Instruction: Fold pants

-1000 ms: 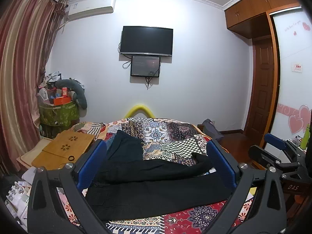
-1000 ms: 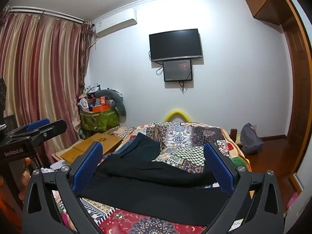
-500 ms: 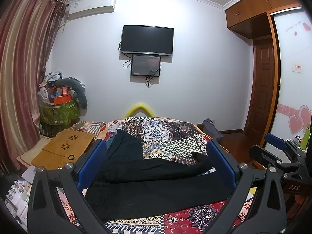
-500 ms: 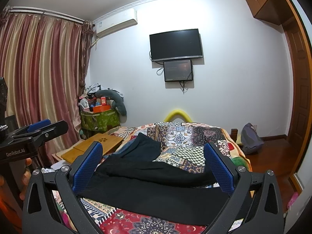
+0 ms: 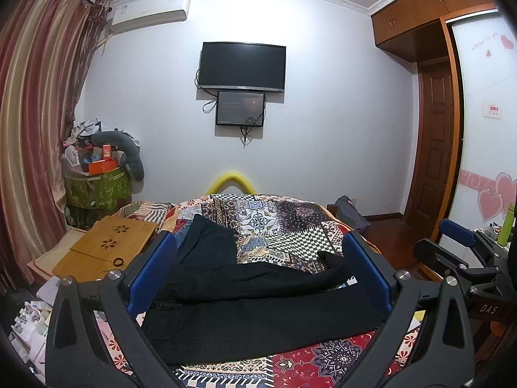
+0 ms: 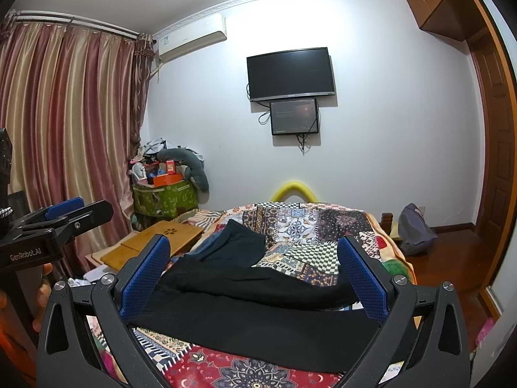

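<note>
With the left gripper (image 5: 258, 278) and right gripper (image 6: 253, 274) both held wide apart and empty, the black pants (image 5: 258, 317) should be grasped at matching edges.

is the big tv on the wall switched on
No, the big tv shows a plain black screen, while the small screen under it glows faintly.
</note>
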Motion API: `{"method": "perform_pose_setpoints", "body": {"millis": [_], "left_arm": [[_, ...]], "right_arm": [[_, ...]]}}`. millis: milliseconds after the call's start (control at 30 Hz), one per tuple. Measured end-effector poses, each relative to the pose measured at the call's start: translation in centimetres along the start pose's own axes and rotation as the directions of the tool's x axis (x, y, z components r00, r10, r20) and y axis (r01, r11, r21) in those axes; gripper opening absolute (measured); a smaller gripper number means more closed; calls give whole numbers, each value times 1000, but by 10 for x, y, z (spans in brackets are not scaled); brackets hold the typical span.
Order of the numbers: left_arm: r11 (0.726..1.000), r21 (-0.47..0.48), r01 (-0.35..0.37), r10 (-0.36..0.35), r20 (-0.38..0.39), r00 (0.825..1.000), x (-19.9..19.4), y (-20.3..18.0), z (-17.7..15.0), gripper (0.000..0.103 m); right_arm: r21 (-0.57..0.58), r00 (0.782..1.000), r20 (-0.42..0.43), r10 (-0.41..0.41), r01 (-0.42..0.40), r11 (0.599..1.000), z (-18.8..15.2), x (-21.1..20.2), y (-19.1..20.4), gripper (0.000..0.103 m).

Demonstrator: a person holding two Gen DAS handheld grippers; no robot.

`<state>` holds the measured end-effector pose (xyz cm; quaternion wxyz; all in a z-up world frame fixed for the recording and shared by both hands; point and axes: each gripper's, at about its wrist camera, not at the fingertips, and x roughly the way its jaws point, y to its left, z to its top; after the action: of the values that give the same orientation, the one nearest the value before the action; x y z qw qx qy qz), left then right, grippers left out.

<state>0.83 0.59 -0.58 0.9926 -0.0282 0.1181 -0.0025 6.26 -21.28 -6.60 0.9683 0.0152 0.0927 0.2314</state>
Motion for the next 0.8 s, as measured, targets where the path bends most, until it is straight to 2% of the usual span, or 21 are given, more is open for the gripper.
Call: {"method": "perform_pose_setpoints", "body": {"millis": [800], "left_arm": [[1000, 15, 5, -5, 0, 1000, 1, -5, 4, 103]], "right_arm": [[0, 1000, -2, -5, 5, 1000, 0, -2, -4, 103]]}}
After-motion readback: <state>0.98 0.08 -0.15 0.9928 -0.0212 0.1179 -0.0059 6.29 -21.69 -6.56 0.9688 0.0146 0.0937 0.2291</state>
